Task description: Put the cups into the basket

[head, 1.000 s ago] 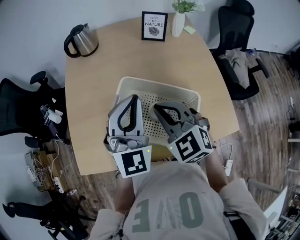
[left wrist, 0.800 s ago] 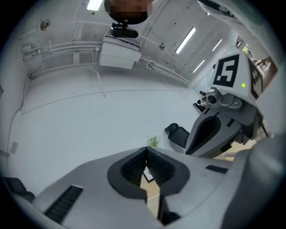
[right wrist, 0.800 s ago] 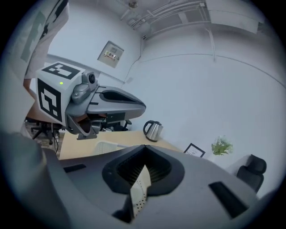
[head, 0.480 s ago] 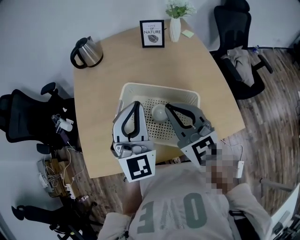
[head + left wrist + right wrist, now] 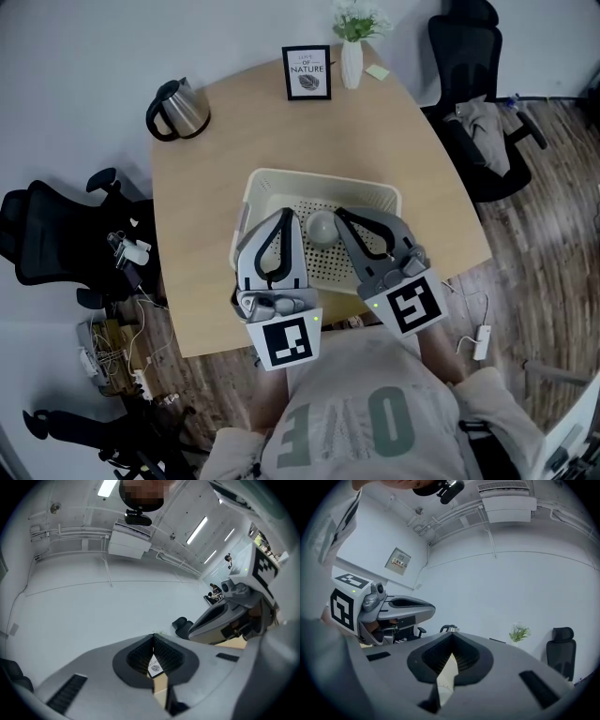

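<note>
The cream basket (image 5: 320,179) sits in the middle of the round wooden table (image 5: 202,197). One pale cup (image 5: 322,228) lies inside it, near the middle and a little toward 12 o'clock. I see no cup out on the table, so the job looks done or close to done. More cups could be hiding under the grippers; I cannot tell. The left gripper (image 5: 285,214) is held over the basket's 7 o'clock side and the right gripper (image 5: 339,213) over its 5 o'clock side, with the cup between their tips. Both have their jaws pressed together with nothing in them. Their own cameras see mostly wall and ceiling, so they seem tipped up and away from the basket, likely because there is nothing to grab right now. A kettle (image 5: 179,110) stands at 10 o'clock, a framed picture (image 5: 307,72) at 12, and a white vase (image 5: 352,58) at 1, all out of the way.
</note>
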